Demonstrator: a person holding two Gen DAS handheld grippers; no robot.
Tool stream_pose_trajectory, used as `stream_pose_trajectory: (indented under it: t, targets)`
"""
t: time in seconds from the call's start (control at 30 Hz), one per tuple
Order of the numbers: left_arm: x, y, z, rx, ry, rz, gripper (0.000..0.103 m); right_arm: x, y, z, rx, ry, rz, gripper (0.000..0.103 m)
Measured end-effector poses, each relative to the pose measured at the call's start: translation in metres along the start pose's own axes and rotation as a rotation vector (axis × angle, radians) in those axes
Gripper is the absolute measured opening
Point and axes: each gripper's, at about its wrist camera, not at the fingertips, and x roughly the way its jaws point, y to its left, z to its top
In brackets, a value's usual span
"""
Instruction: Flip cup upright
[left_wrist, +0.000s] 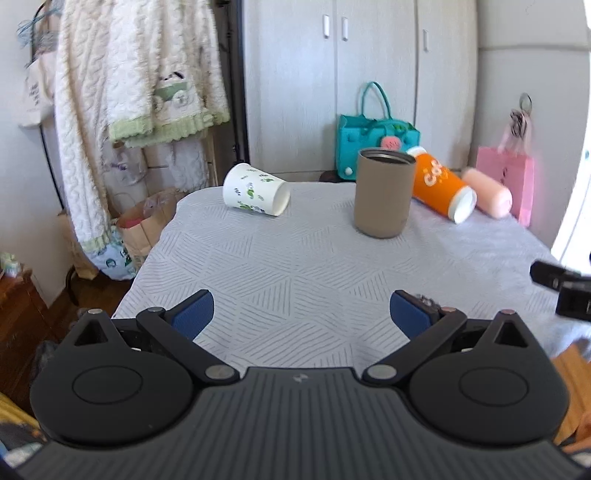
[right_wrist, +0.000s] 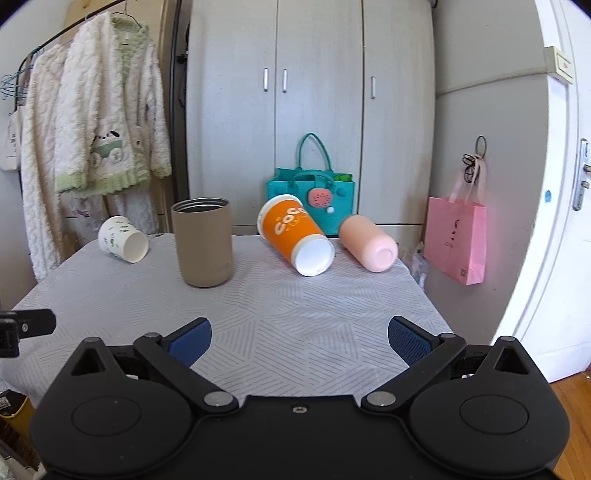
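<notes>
Cups lie across the far half of the table (right_wrist: 258, 314), which wears a pale patterned cloth: 3 on their sides and 1 already standing. The white paper cup (left_wrist: 256, 189) with green prints lies far left, its mouth turned toward the right and near side. The orange cup (right_wrist: 293, 235) and the pink cup (right_wrist: 367, 243) lie side by side at the far right, close together, bases toward the camera. The tan tumbler (right_wrist: 202, 242) stands upright between the white cup and the orange one.

The left tool (left_wrist: 302, 314) and the right tool (right_wrist: 300, 339) both hang over the near edge, fingers spread wide, holding nothing, well short of every cup.

The white cup is probably thin paper: light, easily crushed, inclined to roll. A gentle pinch across the wall at mid-height, or over the rim with 1 finger inside, would likely suit it. The orange cup looks like stiffer coated paper or plastic, possibly slick. The pink cup looks smooth and rounded, so a grip across its middle seems safest.
</notes>
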Motion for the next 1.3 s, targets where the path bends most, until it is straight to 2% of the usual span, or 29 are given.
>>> stream_pose_trajectory:
  t: [0.33,0.8,1.0,1.2,1.3]
  targets:
    - [0.004,0.007,-0.005,-0.041,0.013,0.003,0.103,-0.001,0.004,-0.002,0.002,-0.002,-0.046,0.103]
    - [0.006,0.013,-0.007,-0.046,0.024,0.021,0.103,-0.002,0.009,-0.003,0.035,0.005,-0.02,0.103]
    - [0.008,0.012,-0.008,-0.026,0.017,0.065,0.103,-0.002,0.011,-0.005,0.038,0.011,-0.018,0.103]
    - [0.008,0.017,-0.008,-0.046,0.02,0.046,0.103,-0.002,0.012,-0.005,0.036,0.012,-0.016,0.103]
    - [0.007,0.018,-0.009,-0.05,0.009,0.061,0.103,-0.002,0.012,-0.005,0.037,0.012,-0.017,0.103]
